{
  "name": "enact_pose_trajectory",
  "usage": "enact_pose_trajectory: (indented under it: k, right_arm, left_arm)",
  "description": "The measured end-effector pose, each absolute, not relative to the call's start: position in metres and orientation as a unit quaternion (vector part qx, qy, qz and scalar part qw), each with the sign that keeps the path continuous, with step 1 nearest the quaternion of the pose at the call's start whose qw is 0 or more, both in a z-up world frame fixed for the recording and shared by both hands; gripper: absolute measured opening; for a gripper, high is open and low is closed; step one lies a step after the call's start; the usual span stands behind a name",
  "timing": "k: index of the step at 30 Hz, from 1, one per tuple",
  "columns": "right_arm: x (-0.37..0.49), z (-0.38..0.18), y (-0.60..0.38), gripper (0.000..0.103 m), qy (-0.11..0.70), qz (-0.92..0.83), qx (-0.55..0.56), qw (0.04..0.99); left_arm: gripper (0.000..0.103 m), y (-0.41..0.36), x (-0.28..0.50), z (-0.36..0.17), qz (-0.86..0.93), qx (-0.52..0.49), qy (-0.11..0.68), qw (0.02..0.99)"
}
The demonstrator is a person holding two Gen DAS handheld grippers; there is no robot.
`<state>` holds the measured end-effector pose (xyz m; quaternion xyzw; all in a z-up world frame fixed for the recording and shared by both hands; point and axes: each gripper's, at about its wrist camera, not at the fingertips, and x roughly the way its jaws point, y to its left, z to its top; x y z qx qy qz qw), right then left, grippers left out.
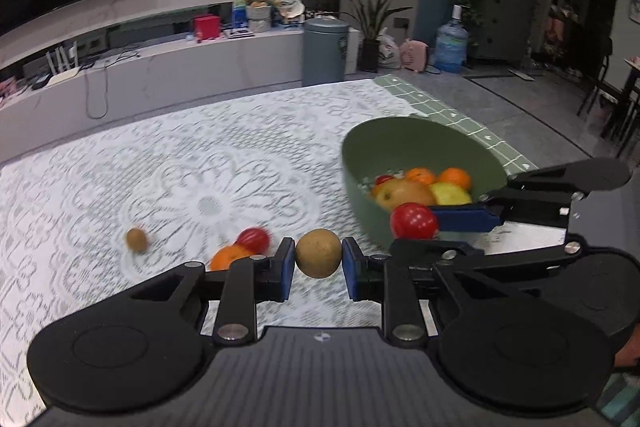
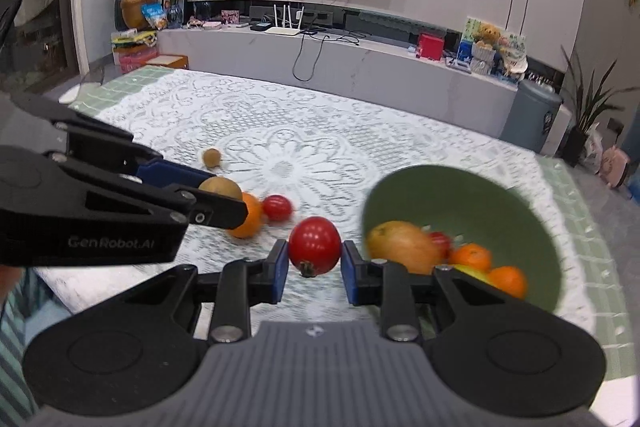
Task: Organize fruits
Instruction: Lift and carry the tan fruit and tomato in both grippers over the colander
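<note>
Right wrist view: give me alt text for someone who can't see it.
The right gripper holds a red tomato beside a green bowl of fruit. On the lace tablecloth behind lie an orange, another tomato and a small brown fruit.

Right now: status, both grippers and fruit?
Left gripper shut on kiwi. Right gripper shut on tomato. Bowl close, path clear.

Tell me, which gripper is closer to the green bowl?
Right. The right gripper, clutching a round red tomato, hovers beside the green bowl's rim; the left gripper, holding a brown kiwi, sits farther away.
</note>
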<state>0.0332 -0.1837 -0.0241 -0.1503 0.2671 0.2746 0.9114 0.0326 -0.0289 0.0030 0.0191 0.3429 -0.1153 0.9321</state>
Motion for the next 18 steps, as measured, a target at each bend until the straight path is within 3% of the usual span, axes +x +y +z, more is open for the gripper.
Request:
enact_pose_trajectory:
  k: [6,18]
  right_arm:
    - [0.043,-0.010,-0.218,0.025,0.286,0.254,-0.195,0.903]
    - [0.110,-0.008,-0.276,0.025,0.419,0.253,-0.191,0.851]
  left_arm:
    - [0.028,-0.059,0.044,0.017,-0.162,0.027,0.339,0.926]
    - [0.028,-0.119,0.089,0.010,-0.260,0.069,0.392,0.880]
